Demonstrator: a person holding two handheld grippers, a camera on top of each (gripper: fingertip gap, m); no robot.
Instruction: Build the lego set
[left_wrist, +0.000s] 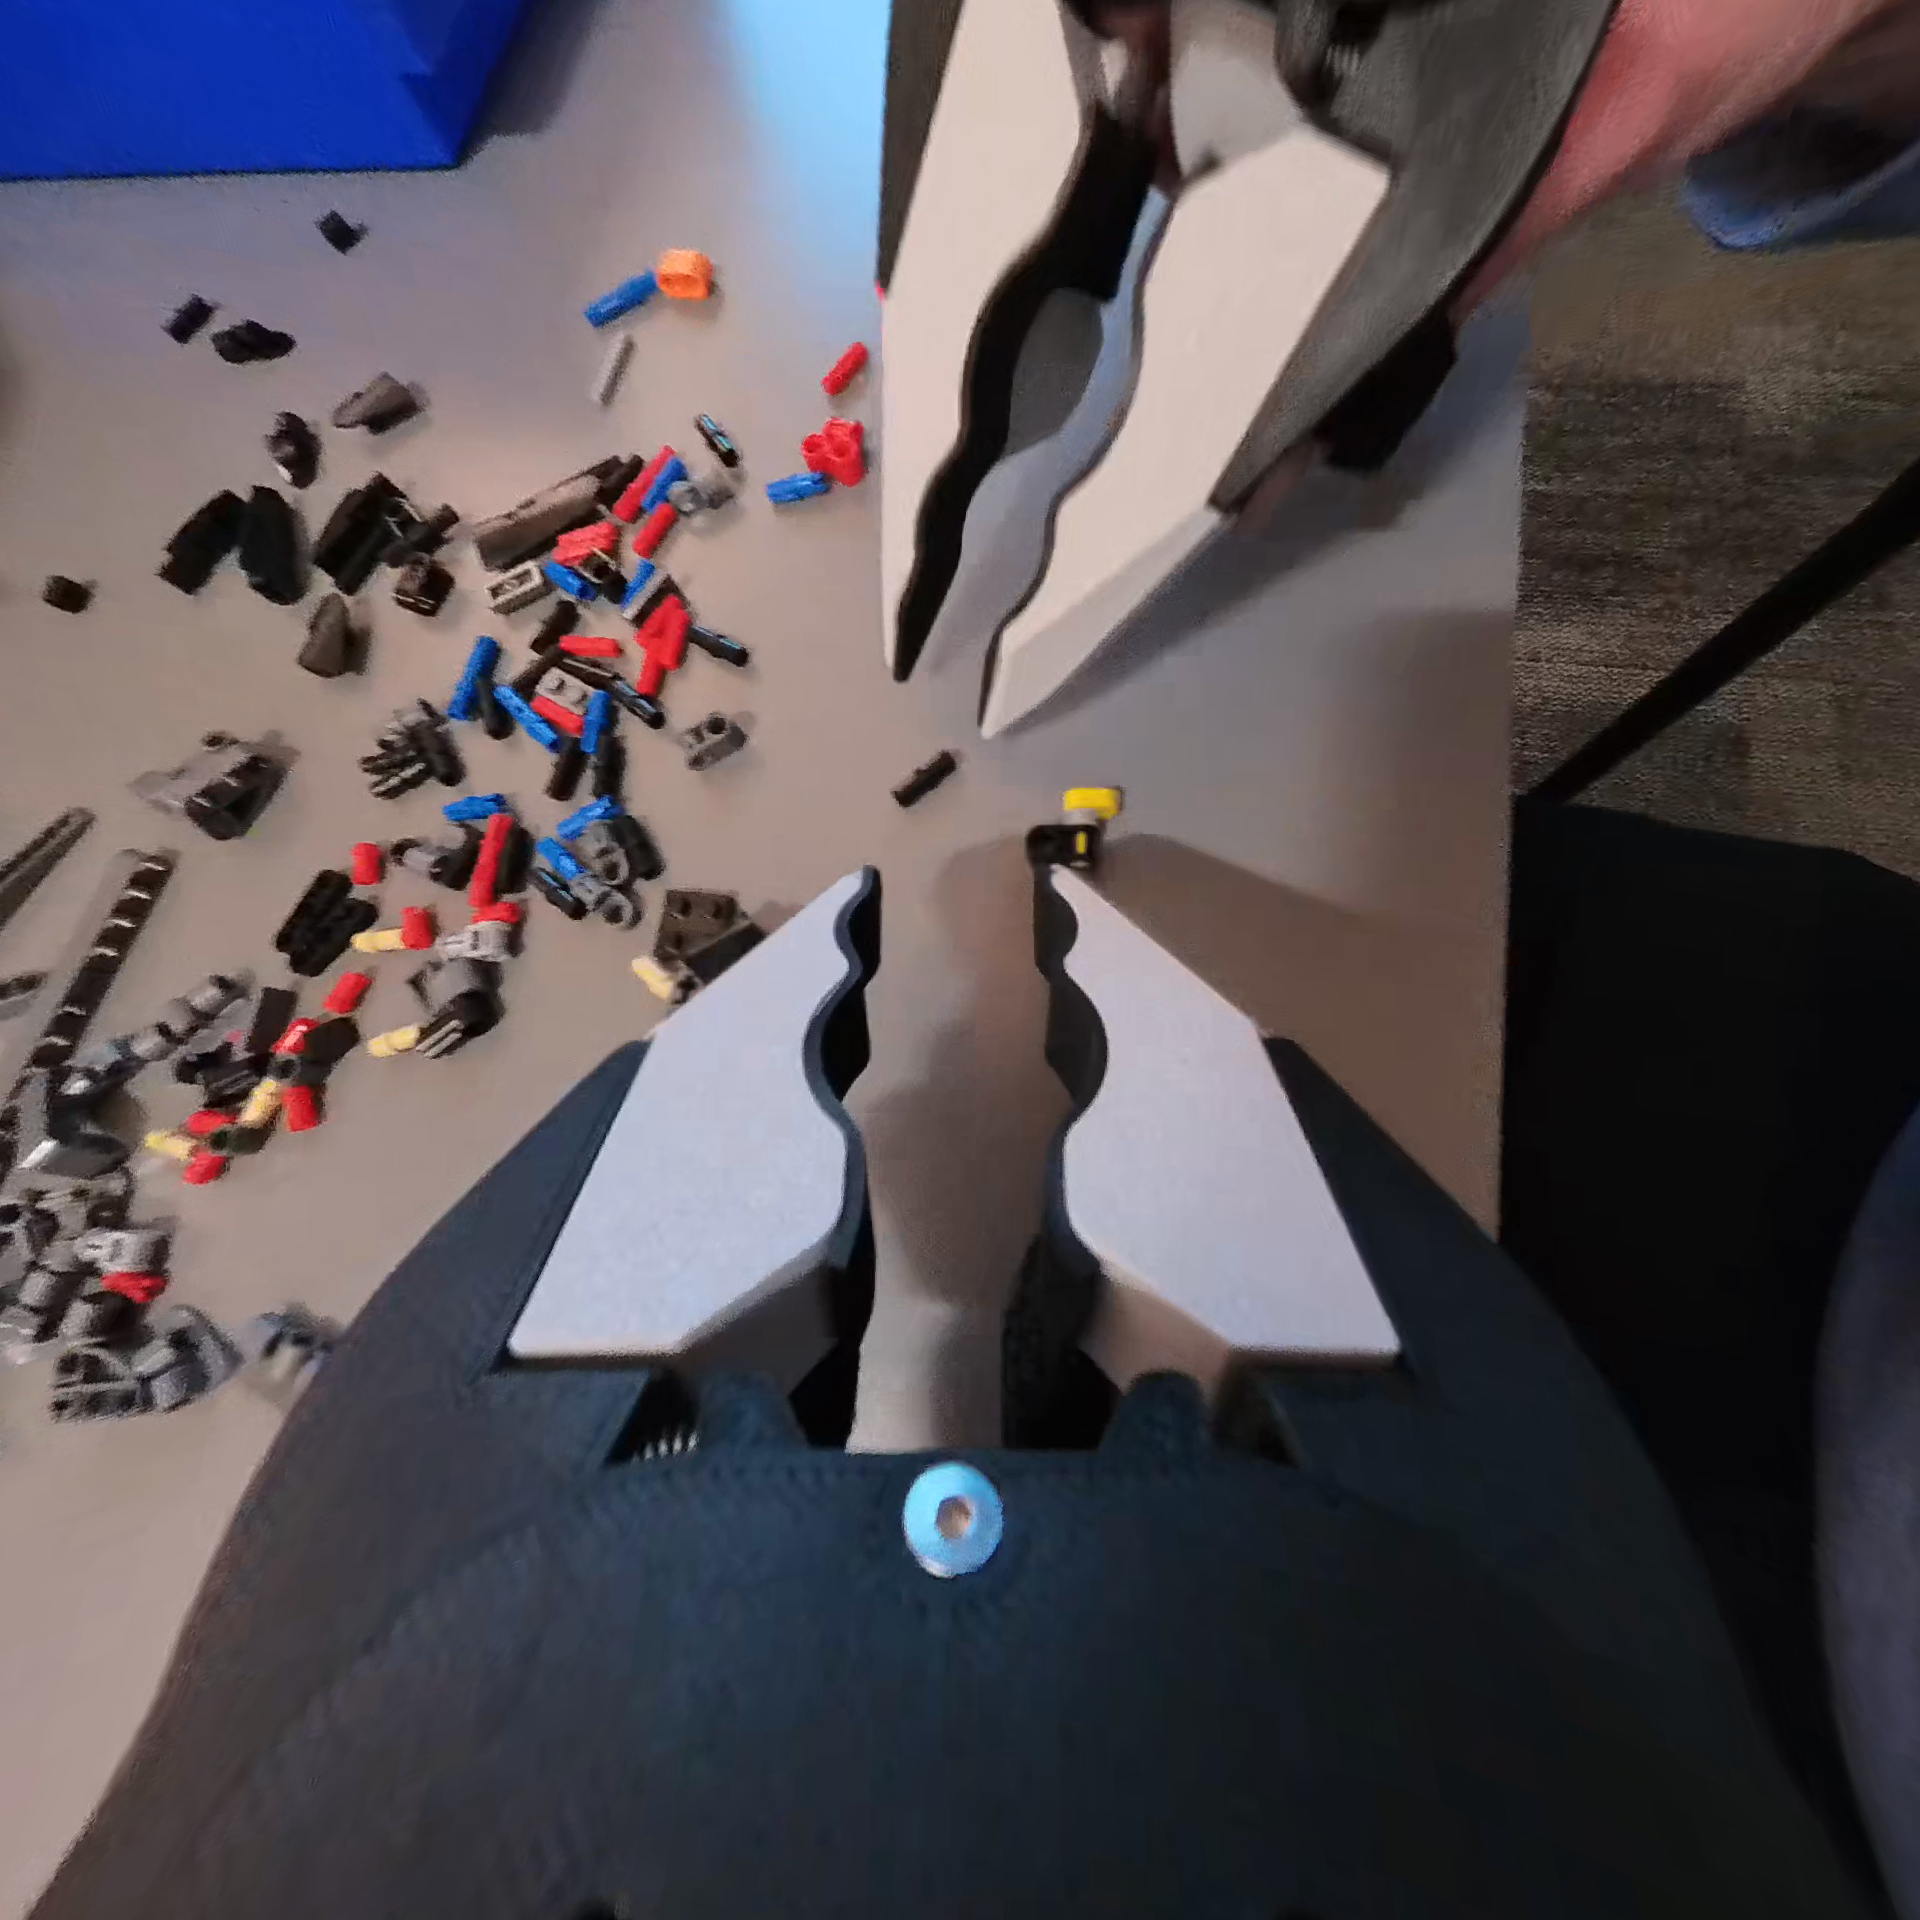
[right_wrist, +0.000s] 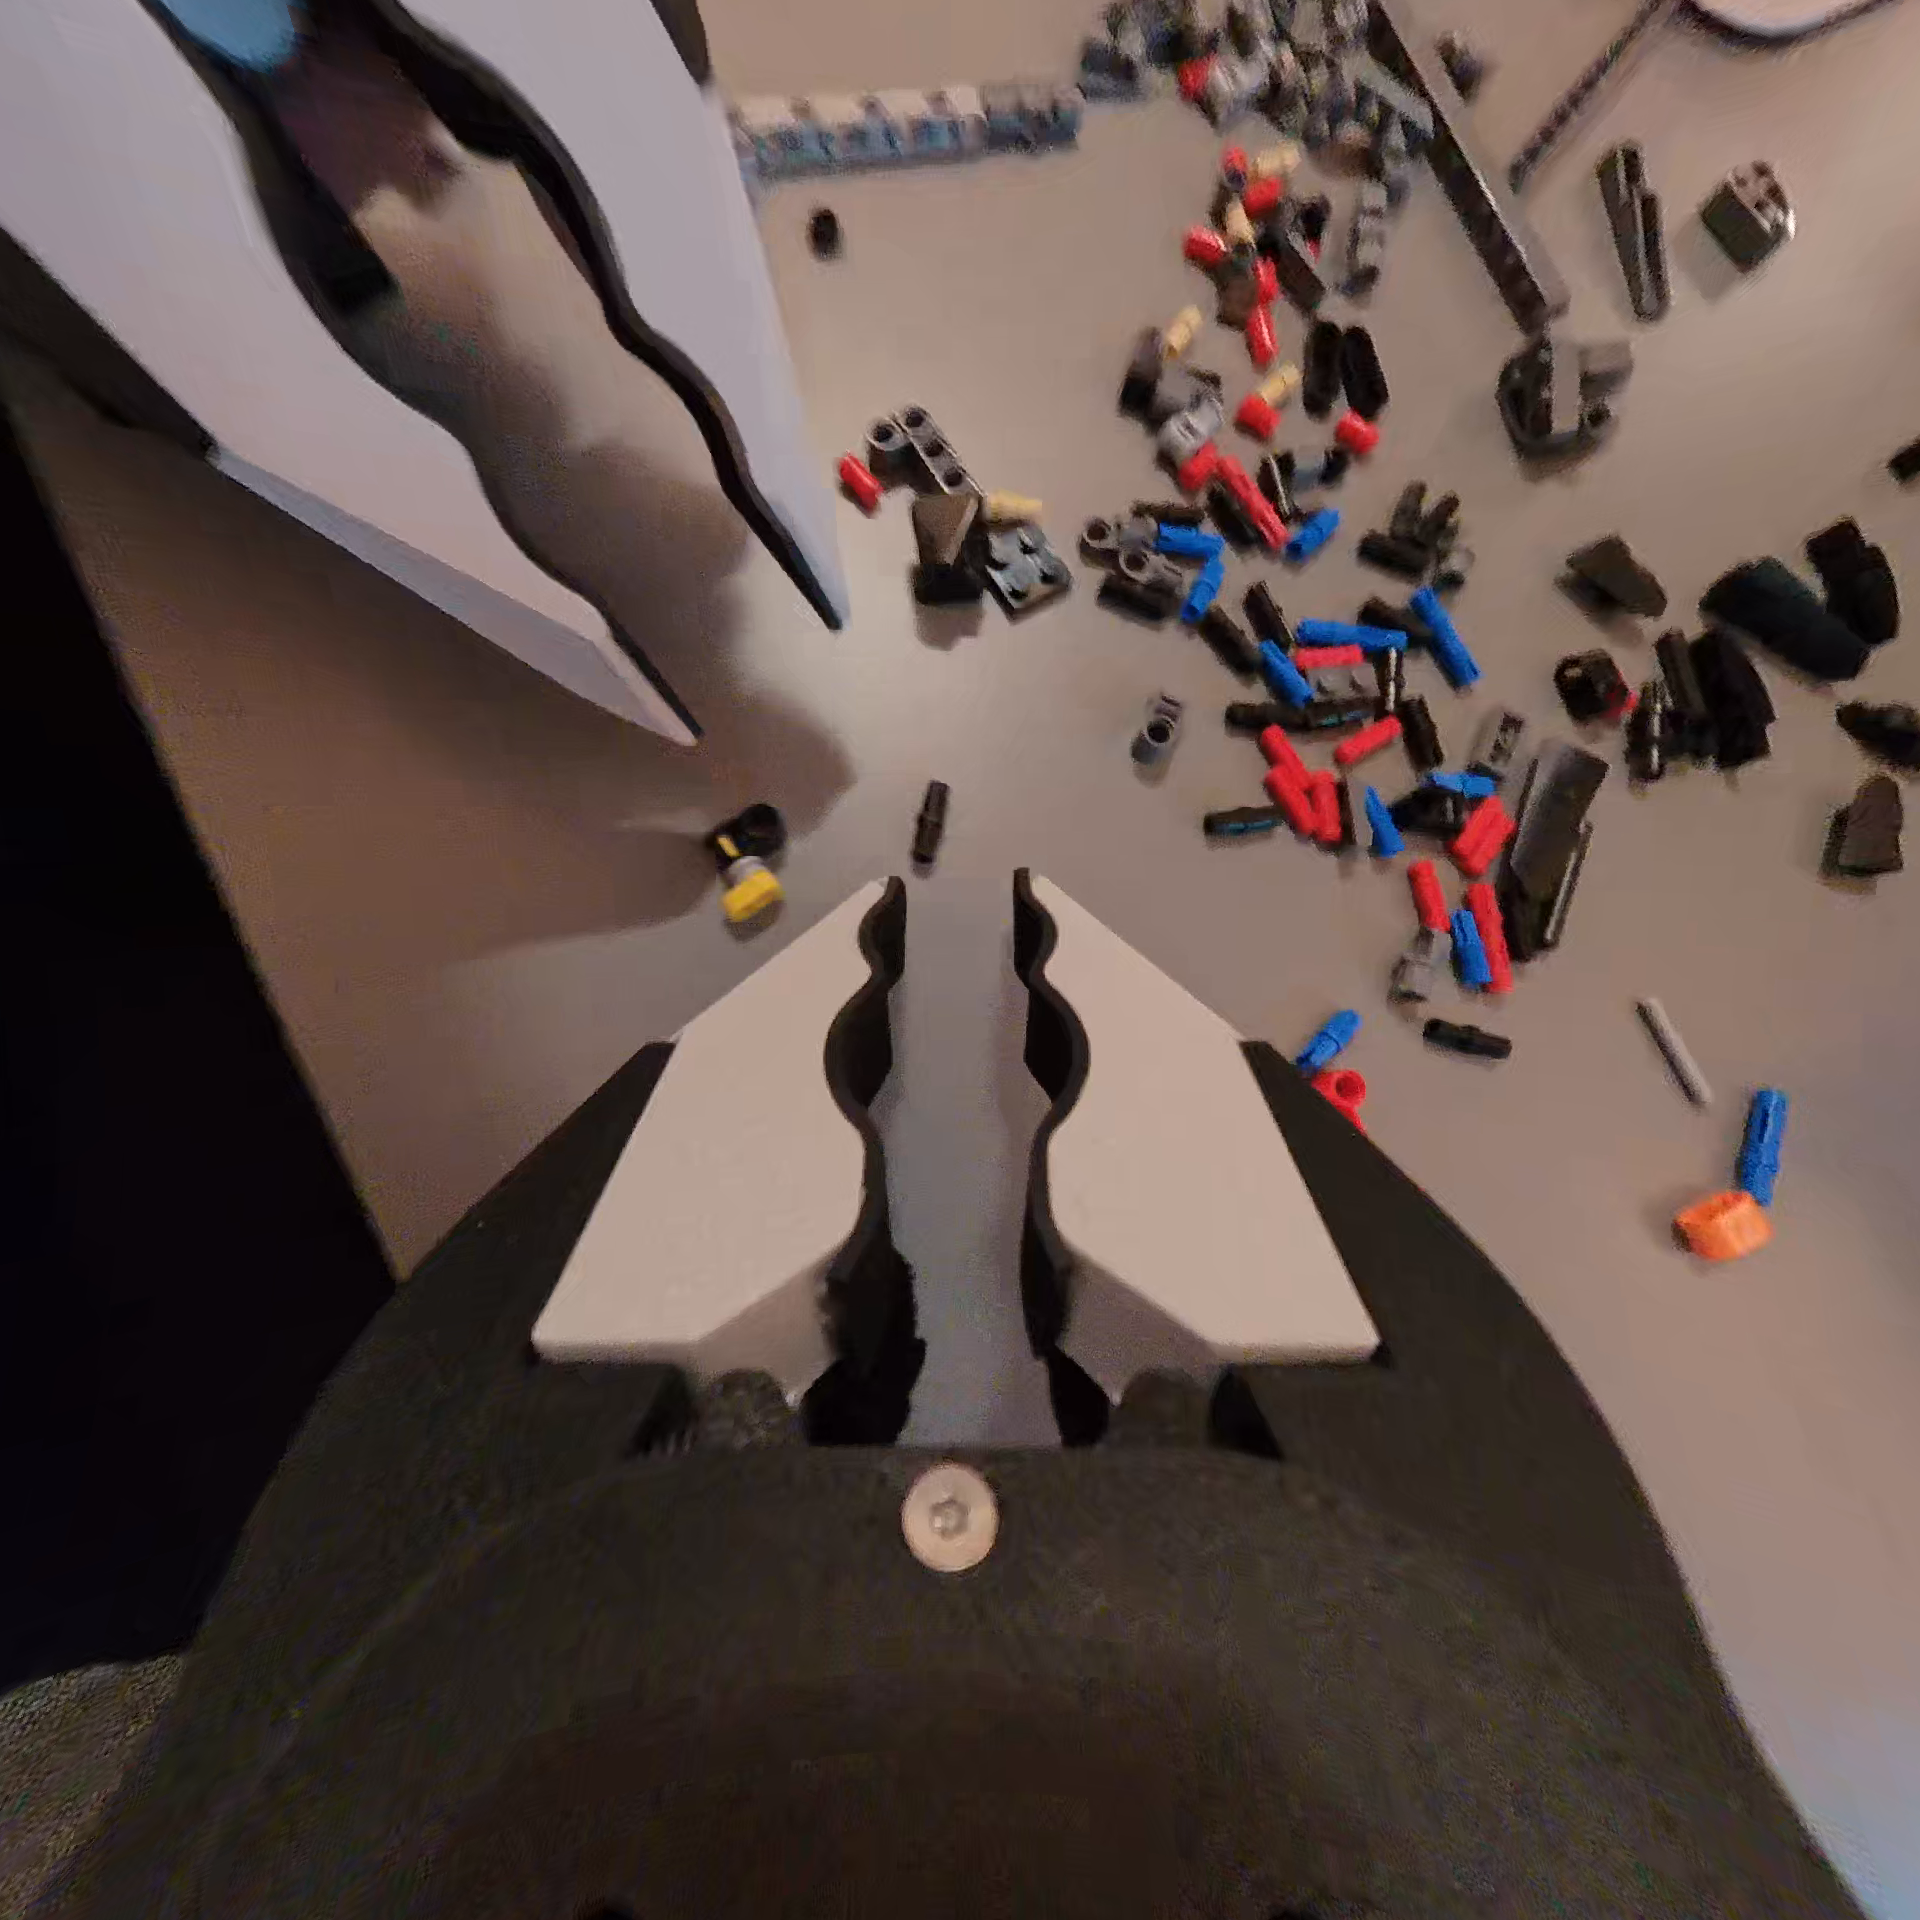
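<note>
Lego pieces (left_wrist: 582, 665) lie loose on the grey tabletop (left_wrist: 1247, 727), mostly red, blue and black pins w/ some grey connectors, spread to the left in the left wrist view and to the right in the right wrist view (right_wrist: 1351, 675). Two pieces sit apart from the heap, near the tabletop edge: a small black pin (left_wrist: 924, 777) (right_wrist: 930, 821) and a black-and-yellow piece (left_wrist: 1075, 826) (right_wrist: 746, 857). Left gripper (left_wrist: 956, 883) is partly open, nothing between its fingers; its right fingertip is just beside the black-and-yellow piece, touching or not can't be told. Right gripper (right_wrist: 956, 883) is also partly open and empty, tips just short of the black pin; in the left wrist view it shows from above (left_wrist: 940, 696), jaws apart, w/ part of a hand (left_wrist: 1662, 94) behind it, cut off at the frame. An orange piece (left_wrist: 685, 273) (right_wrist: 1722, 1226) lies next to a blue pin at the far fringe of the spread. A blue box (left_wrist: 229, 83) sits at the top left corner, cropped. Both views are motion-blurred, so the darker pieces at the heap's outer edge (left_wrist: 94, 1299) are hard to make out, as is the row of greyish blocks (right_wrist: 904, 130) at the top of the right wrist view. Carpet (left_wrist: 1714, 520) shows beyond the tabletop edge.
</note>
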